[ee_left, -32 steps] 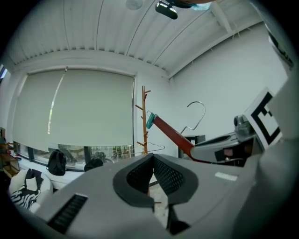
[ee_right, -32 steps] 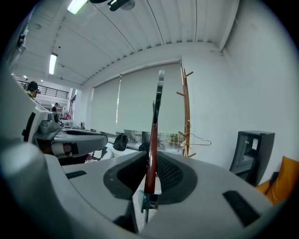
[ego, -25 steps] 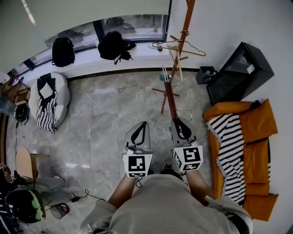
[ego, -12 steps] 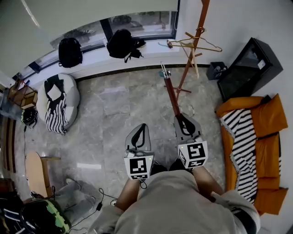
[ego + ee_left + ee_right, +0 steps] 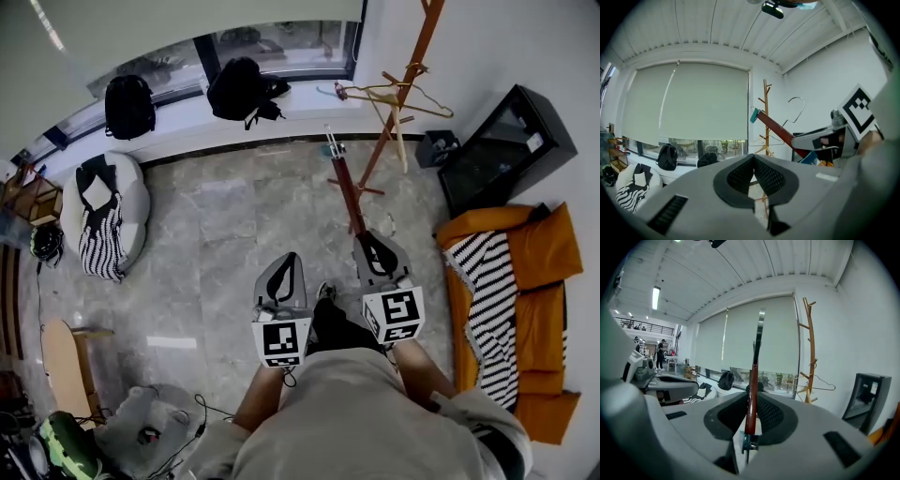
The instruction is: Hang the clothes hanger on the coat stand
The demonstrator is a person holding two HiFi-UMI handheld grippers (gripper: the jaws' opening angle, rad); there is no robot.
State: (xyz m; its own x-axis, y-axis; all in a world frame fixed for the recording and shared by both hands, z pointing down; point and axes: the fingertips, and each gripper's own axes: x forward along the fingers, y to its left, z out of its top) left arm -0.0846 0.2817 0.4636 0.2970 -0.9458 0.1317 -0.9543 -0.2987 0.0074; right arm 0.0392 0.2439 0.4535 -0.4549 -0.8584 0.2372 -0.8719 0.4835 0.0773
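My right gripper (image 5: 367, 240) is shut on a dark red wooden clothes hanger (image 5: 344, 186). Its bar points forward and up, toward the window. In the right gripper view the hanger (image 5: 753, 380) stands upright between the pads. The left gripper view shows its red bar (image 5: 776, 127) and metal hook (image 5: 797, 105). The wooden coat stand (image 5: 401, 94) stands ahead to the right, by the white wall, apart from the held hanger. A thin wire hanger (image 5: 389, 90) hangs on one of its pegs. My left gripper (image 5: 289, 266) is shut and holds nothing.
An orange sofa (image 5: 530, 258) with a striped blanket is at the right. A black cabinet (image 5: 497, 141) and a small dark bin (image 5: 436, 148) stand near the coat stand. Two black backpacks (image 5: 239, 89) lie on the window sill. A white beanbag (image 5: 103, 202) is at the left.
The view has shifted as the person steps over the floor, and a dark leg now shows between the grippers. Both grippers keep their posture. The hanger stays in the right one.
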